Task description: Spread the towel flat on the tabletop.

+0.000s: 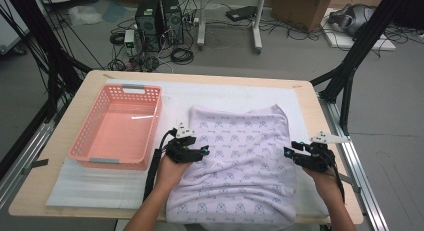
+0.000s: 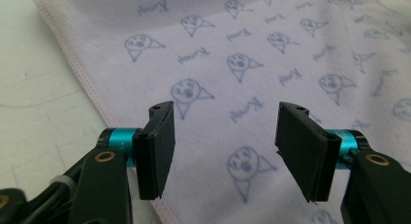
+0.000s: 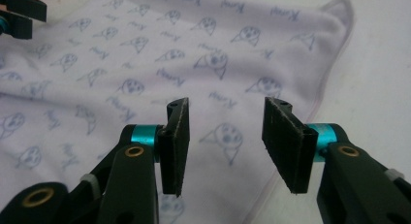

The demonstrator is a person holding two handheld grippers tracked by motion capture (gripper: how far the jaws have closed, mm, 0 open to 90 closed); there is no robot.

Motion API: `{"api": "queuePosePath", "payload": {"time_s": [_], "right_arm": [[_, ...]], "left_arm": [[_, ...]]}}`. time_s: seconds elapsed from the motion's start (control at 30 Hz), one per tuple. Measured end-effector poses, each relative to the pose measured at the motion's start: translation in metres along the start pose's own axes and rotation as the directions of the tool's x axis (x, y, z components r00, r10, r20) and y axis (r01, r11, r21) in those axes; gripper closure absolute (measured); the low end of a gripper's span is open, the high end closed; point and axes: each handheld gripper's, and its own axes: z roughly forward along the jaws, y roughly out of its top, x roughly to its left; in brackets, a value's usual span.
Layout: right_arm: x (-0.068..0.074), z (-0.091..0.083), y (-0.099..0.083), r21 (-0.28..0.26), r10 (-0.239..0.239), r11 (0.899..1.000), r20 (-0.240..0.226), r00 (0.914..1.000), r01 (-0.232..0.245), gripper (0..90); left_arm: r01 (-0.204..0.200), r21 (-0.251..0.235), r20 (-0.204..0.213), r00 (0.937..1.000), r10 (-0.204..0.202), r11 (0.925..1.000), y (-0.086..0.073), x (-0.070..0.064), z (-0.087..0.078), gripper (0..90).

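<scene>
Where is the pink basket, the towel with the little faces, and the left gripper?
pink basket (image 1: 146, 122): high view, right wall.
towel (image 1: 240, 156): high view, its middle.
left gripper (image 2: 223, 151): left gripper view, between its open jaws.

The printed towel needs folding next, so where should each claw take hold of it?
Probably at the towel's two side hems. It lies flat, so slide one jaw under each stitched edge, the left claw from the left hem and the right claw from the right.
</scene>
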Motion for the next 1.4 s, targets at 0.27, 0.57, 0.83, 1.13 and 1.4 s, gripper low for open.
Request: {"api": "queuePosePath", "payload": {"time_s": [0.27,0.57,0.83,1.13,1.4], "right_arm": [[0.017,-0.004,-0.015,0.011,-0.036,0.999,0.016,0.9992,0.036,50.9],[0.019,0.009,-0.02,0.079,-0.039,0.996,0.017,0.9991,0.037,50.8],[0.011,0.03,-0.008,0.146,-0.091,0.986,0.079,0.9927,0.079,86.8],[0.0,0.054,0.01,0.131,-0.106,0.988,0.187,0.9766,0.082,88.0],[-0.01,0.063,0.019,0.06,-0.016,0.998,0.202,0.9793,0.004,77.8]], "left_arm": [[0.016,0.051,0.017,0.9997,-0.017,0.9986,-0.019,0.003,-0.01,40.9],[0.02,0.042,-0.078,0.9968,-0.016,0.9989,-0.02,0.008,-0.011,86.5],[0.132,-0.025,-0.182,0.9741,-0.134,0.9909,-0.012,0.025,-0.003,88.3],[0.094,-0.092,-0.259,0.959,-0.115,0.9913,0.013,0.036,0.009,88.5],[0.178,-0.113,-0.173,0.9653,-0.196,0.9775,0.011,0.043,0.01,64.7]]}}
